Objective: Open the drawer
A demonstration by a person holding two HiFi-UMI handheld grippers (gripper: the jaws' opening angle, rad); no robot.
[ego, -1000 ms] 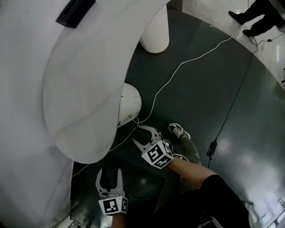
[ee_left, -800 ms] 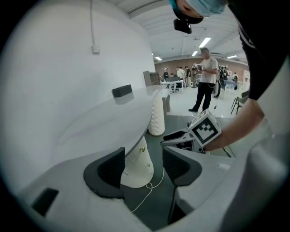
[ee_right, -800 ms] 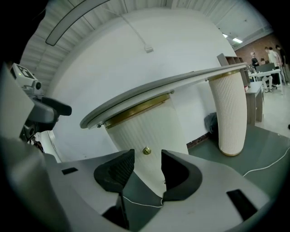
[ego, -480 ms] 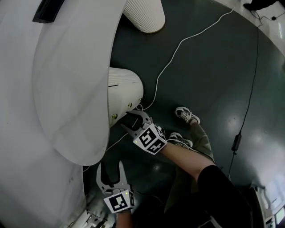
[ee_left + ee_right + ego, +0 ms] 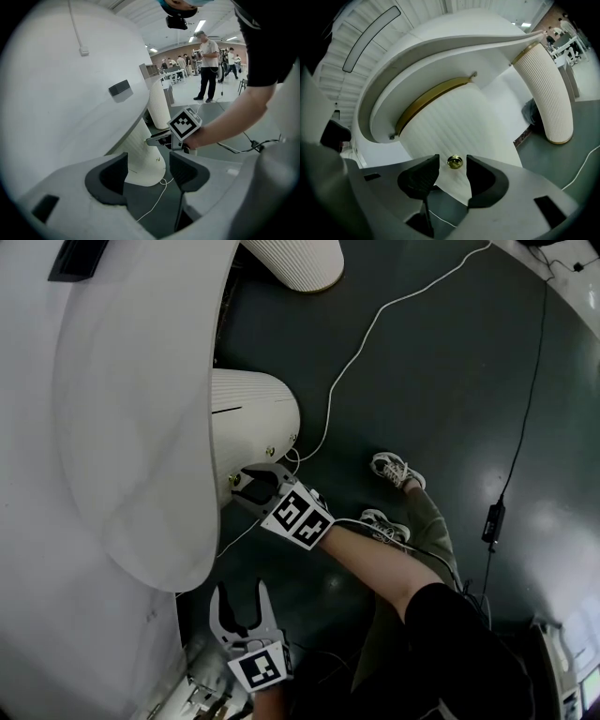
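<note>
Dark glossy floor (image 5: 422, 381), crossed by one white cable (image 5: 329, 413) and one black cable (image 5: 539, 371). Curved white tabletop (image 5: 131, 409). Ribbed white column (image 5: 295, 261) beyond. Ceiling lights (image 5: 205, 23) were lit.

Open-plan lab hall, strip lights (image 5: 205, 22) and standing people (image 5: 208, 65) at 1 o'clock in left gripper view, loose cables (image 5: 375, 329) on dark glossy floor (image 5: 441, 409), curved white desk (image 5: 131, 427)
</note>
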